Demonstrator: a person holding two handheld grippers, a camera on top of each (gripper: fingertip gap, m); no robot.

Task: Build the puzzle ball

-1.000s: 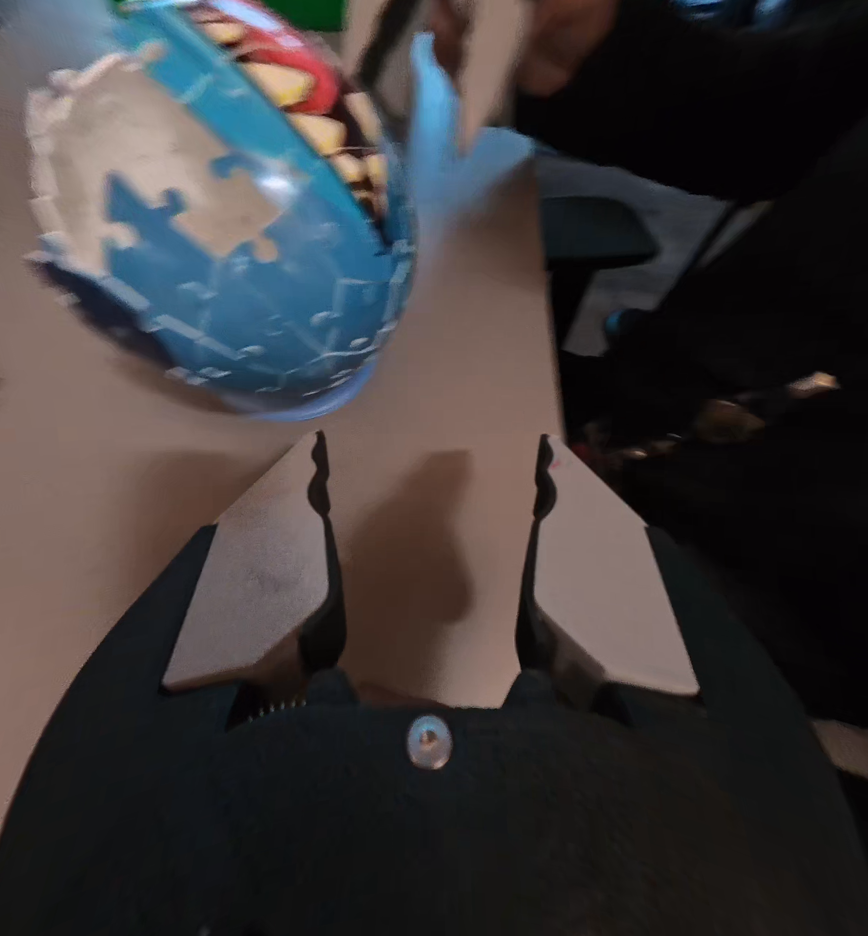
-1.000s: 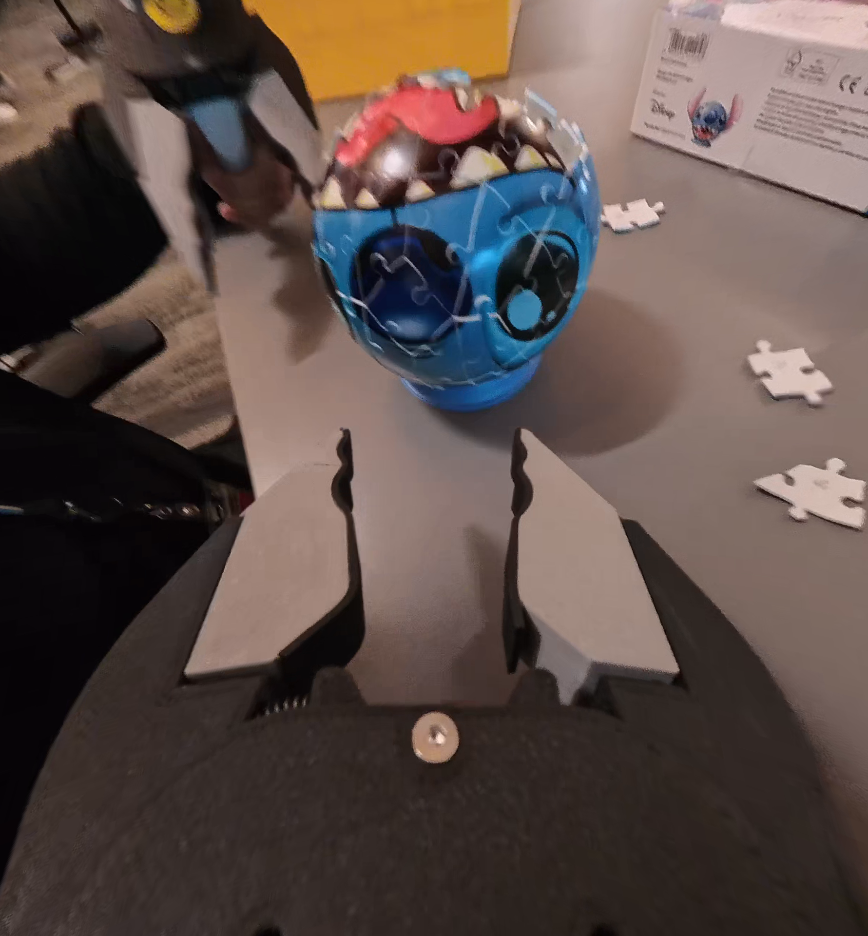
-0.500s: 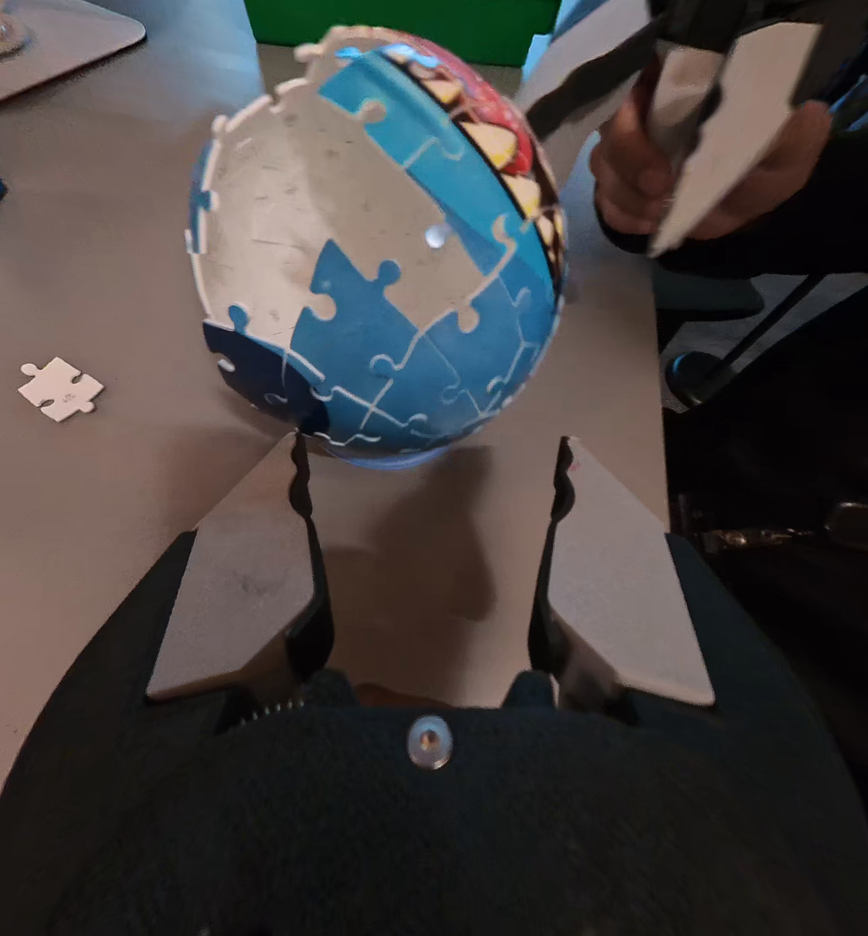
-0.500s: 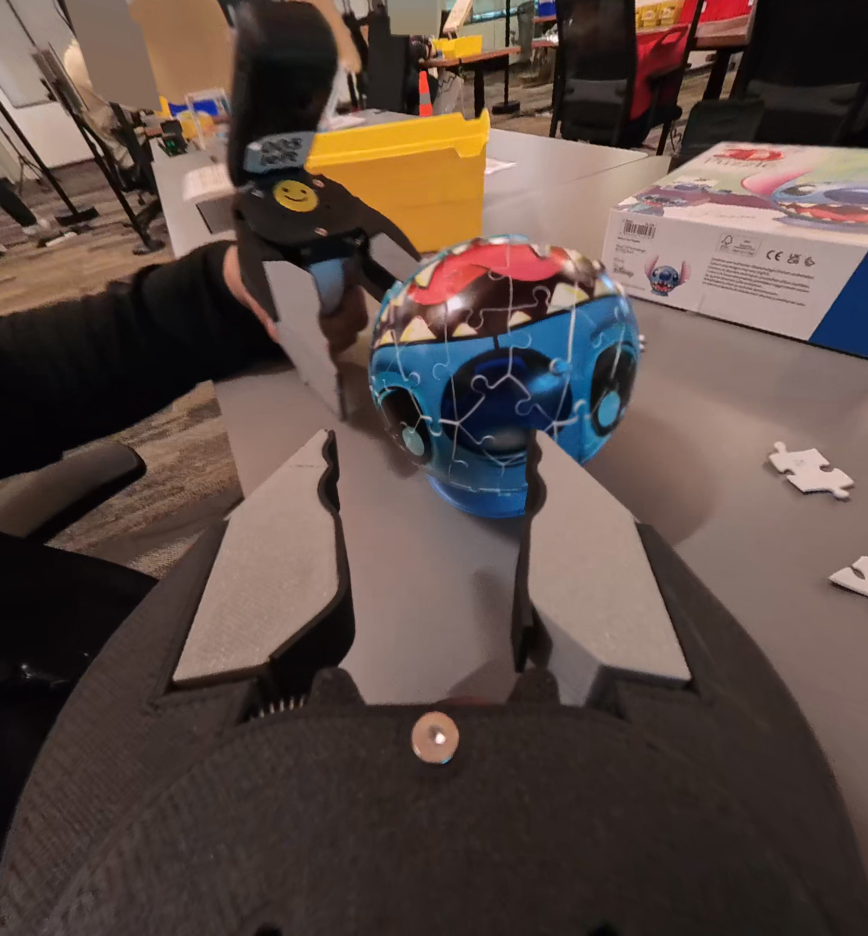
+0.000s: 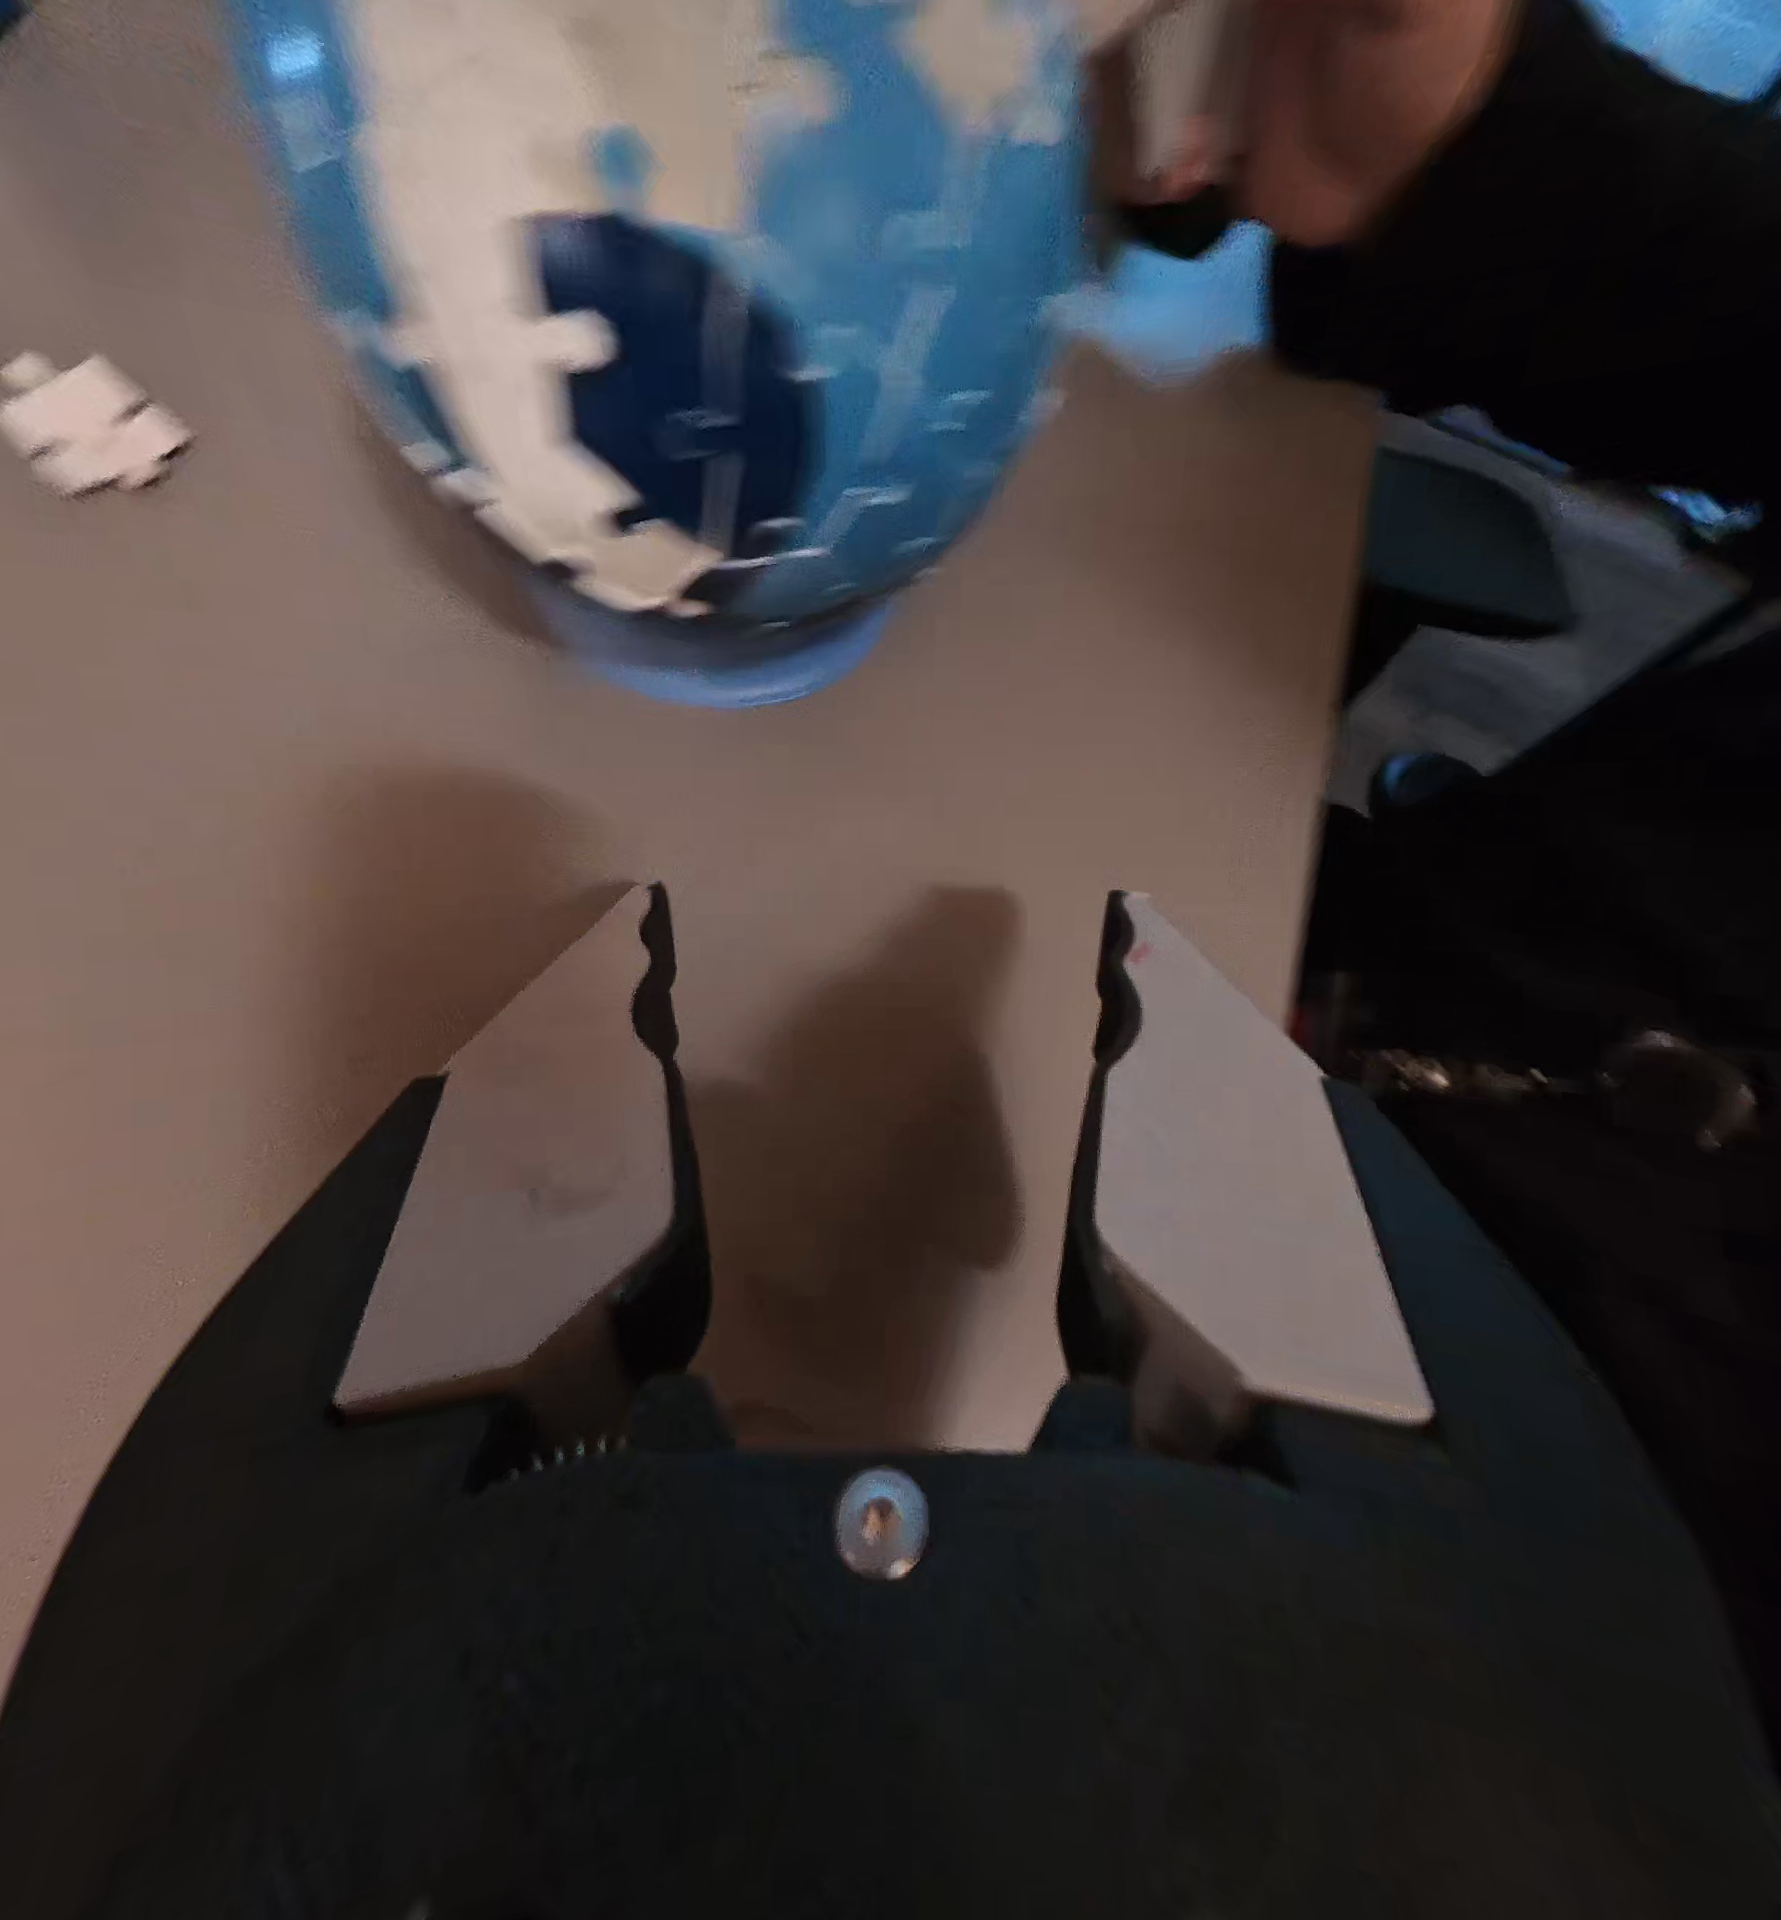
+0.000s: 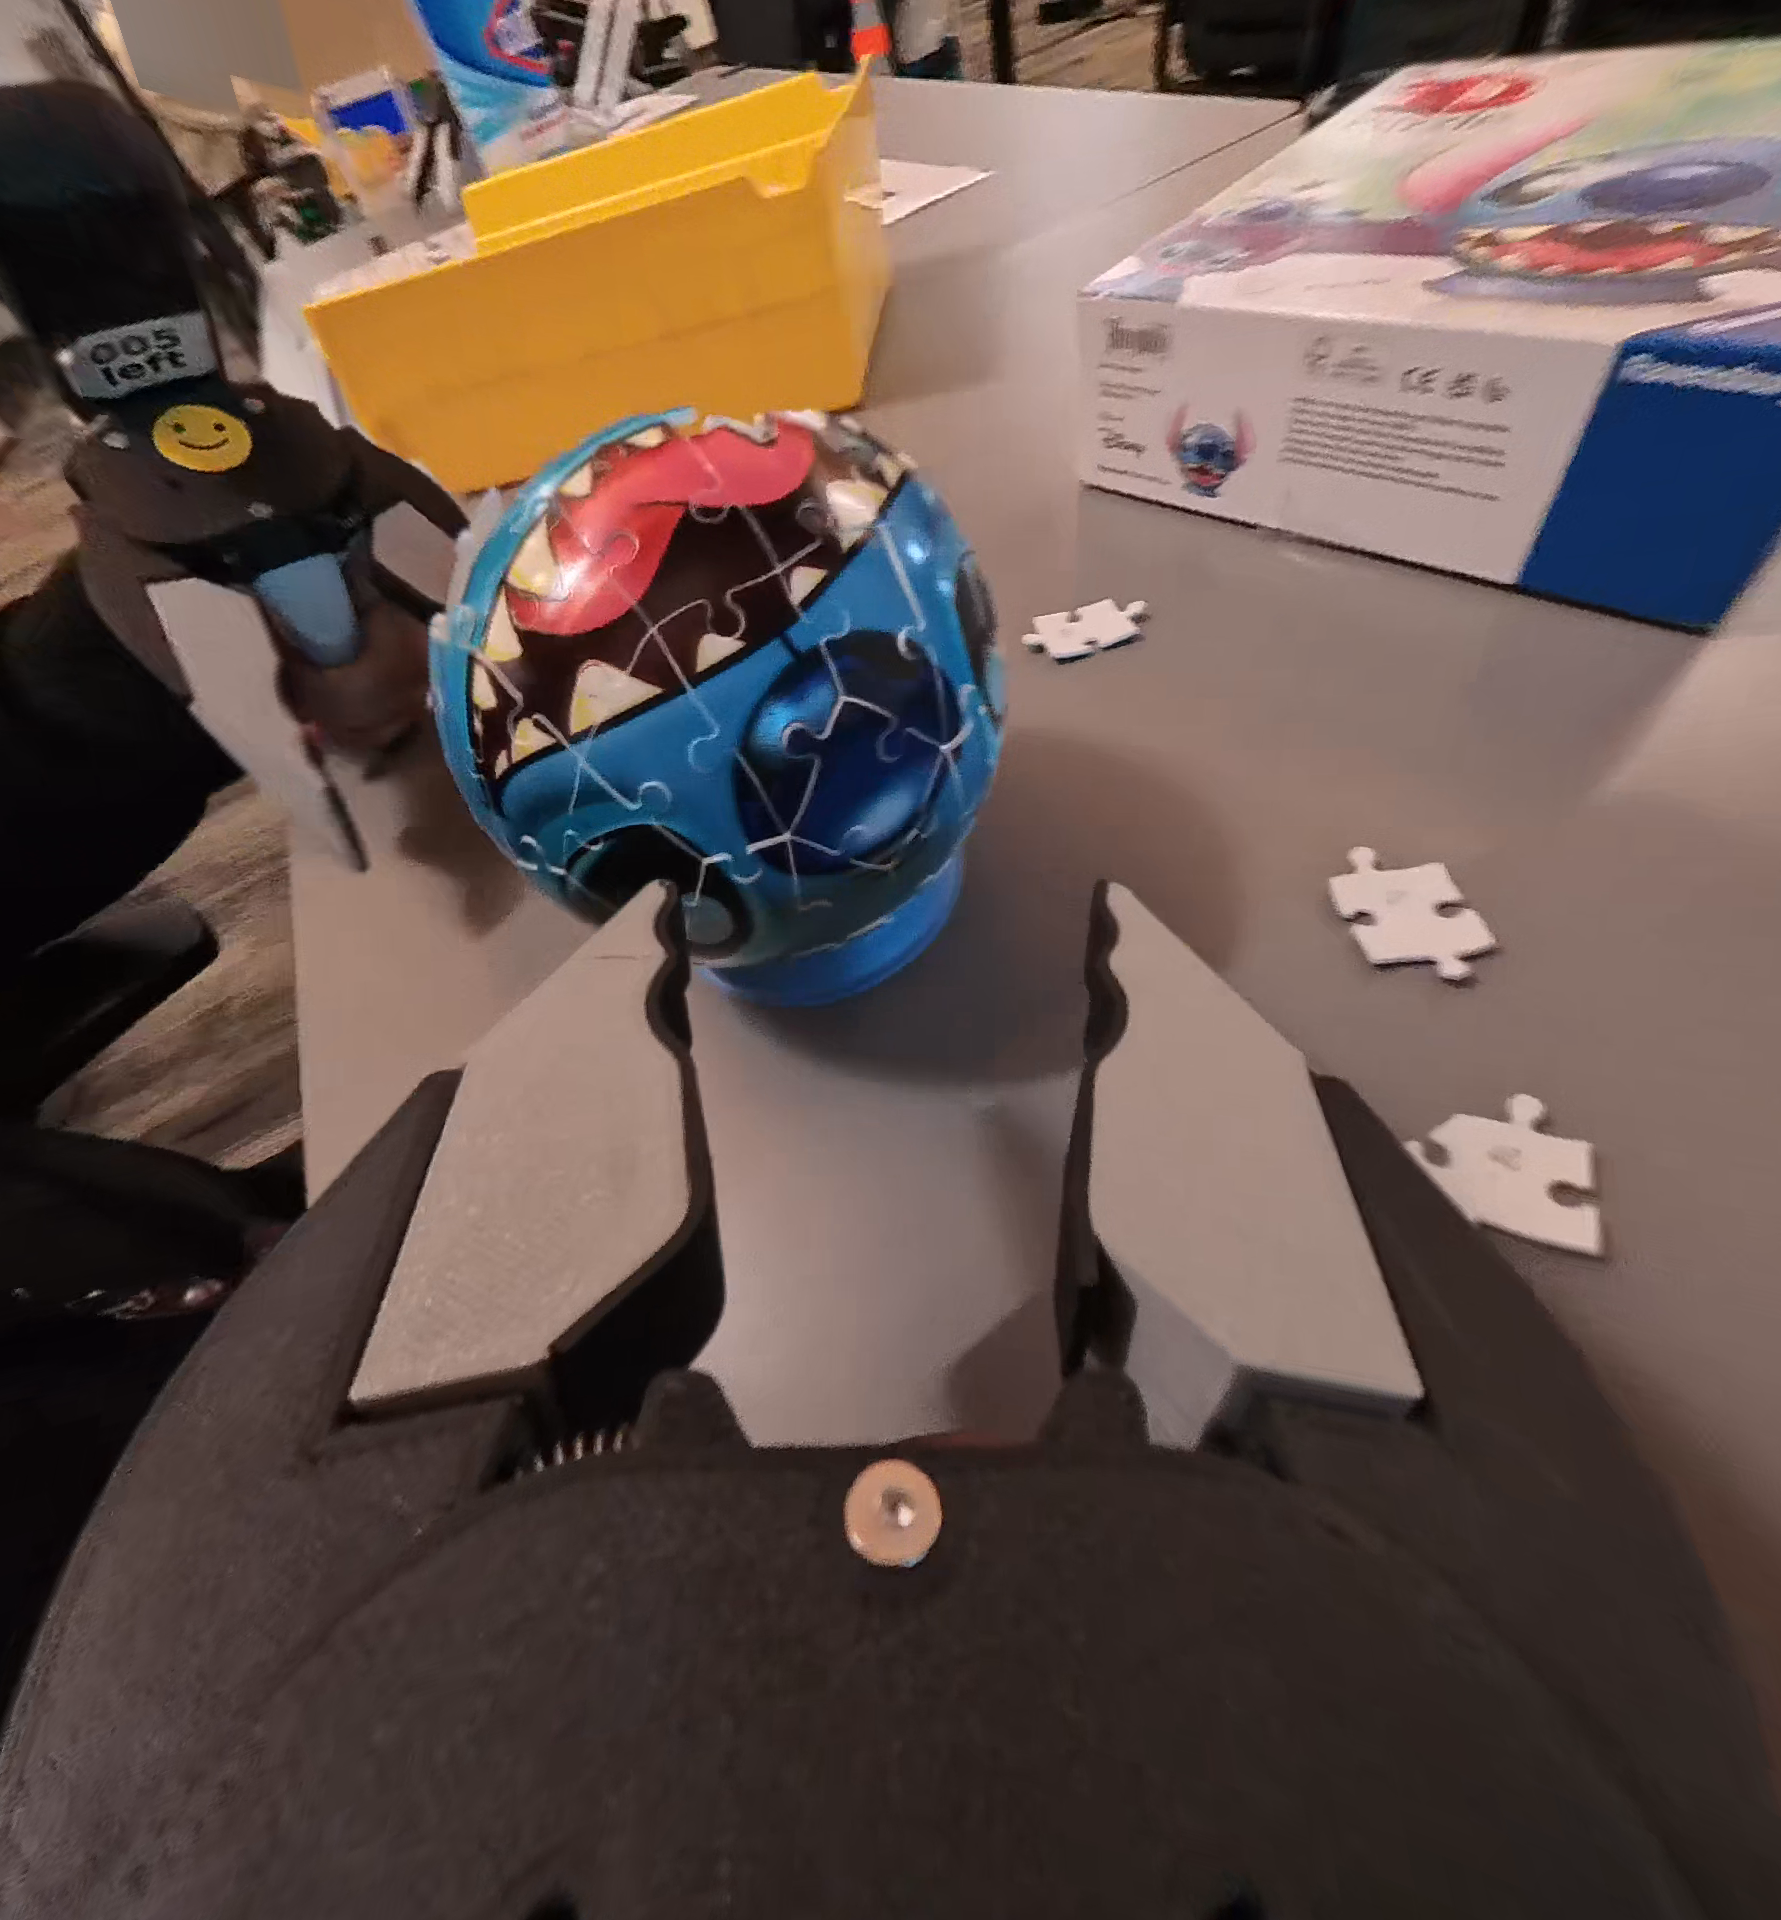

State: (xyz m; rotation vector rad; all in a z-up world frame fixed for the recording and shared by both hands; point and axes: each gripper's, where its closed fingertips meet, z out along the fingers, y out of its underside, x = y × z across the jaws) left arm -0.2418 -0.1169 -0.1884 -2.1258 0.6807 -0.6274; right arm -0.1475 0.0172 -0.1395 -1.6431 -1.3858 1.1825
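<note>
The blue puzzle ball (image 6: 720, 707) stands on a blue ring stand (image 6: 844, 961) on the grey table. Its face side shows a red tongue, teeth and dark eyes. In the left wrist view the ball (image 5: 678, 312) is blurred and shows white gaps where pieces are absent. My right gripper (image 6: 881, 904) is open and empty, just short of the stand. My left gripper (image 5: 881, 904) is open and empty, a little back from the ball; it also shows in the right wrist view (image 6: 273, 665), left of the ball. Loose white pieces (image 6: 1411, 925) (image 6: 1509, 1174) (image 6: 1083, 629) lie face down to the right.
A puzzle box (image 6: 1488, 343) lies at the back right and a yellow bin (image 6: 605, 301) behind the ball. Another loose piece (image 5: 86, 426) lies left of the ball in the left wrist view. The table edge (image 6: 299, 935) runs along the left, with chairs beyond. The grippers' ends are close to 20 centimetres from one another.
The left gripper has dipped and swung, so the ball now sits higher and blurred in its view. The right gripper has moved closer to the ball and opened wider.
</note>
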